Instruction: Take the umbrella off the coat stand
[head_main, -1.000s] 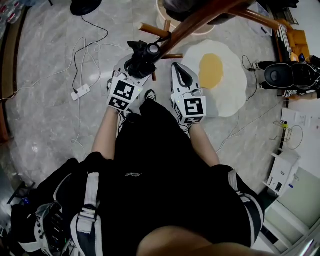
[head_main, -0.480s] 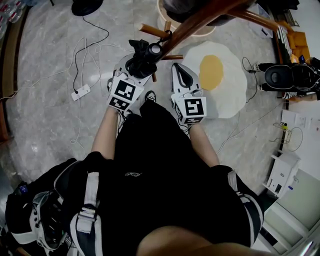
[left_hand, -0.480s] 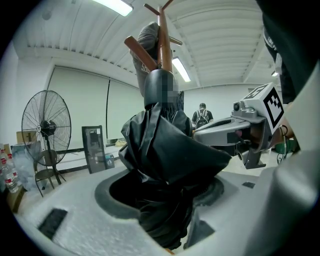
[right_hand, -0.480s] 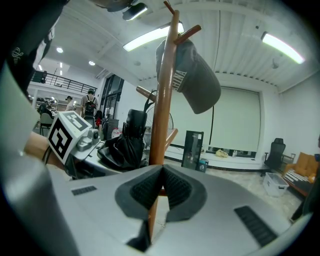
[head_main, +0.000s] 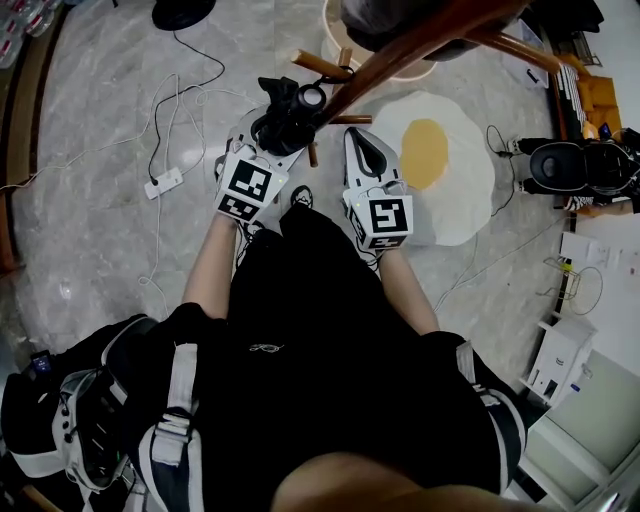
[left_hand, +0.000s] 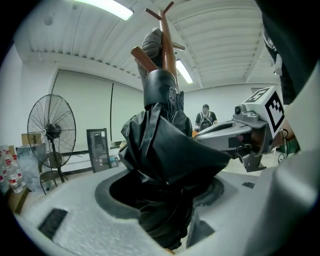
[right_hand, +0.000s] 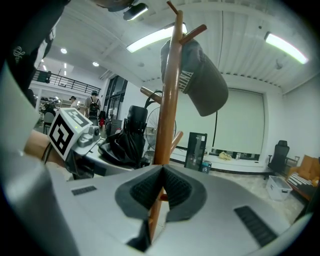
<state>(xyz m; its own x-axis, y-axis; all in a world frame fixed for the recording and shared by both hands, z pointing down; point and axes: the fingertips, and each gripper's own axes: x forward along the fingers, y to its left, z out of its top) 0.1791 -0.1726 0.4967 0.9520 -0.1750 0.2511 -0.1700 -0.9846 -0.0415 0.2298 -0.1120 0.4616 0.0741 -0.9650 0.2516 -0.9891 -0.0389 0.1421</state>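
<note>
Grey marble floor (head_main: 100, 230) runs under the person, with a fried-egg rug (head_main: 455, 190) beyond the hands. Nearest, the left gripper (left_hand: 167, 200) has its fingers clamped round the bunched black canopy of the umbrella (left_hand: 165, 145), the cloth bulging out above the pads. The right gripper (right_hand: 161, 190) sits beside it with its fingers pressed together on nothing; the wooden pole only stands behind them.

The umbrella stands upright against the coat stand (right_hand: 167, 100), its rounded top end just beside a lower peg. Whether a strap is looped over that peg I cannot tell.

It looks a light, folded compact: soft, loose and probably slick fabric over a stiff core. A hold on cloth alone may slide, so the grip should squeeze through to the shaft at mid-body, as it seems to. Lifting upward should free any loop.

Higher, a grey cap (right_hand: 197, 80) hangs on the stand. Farthest back stands a floor fan (left_hand: 50, 132).
</note>
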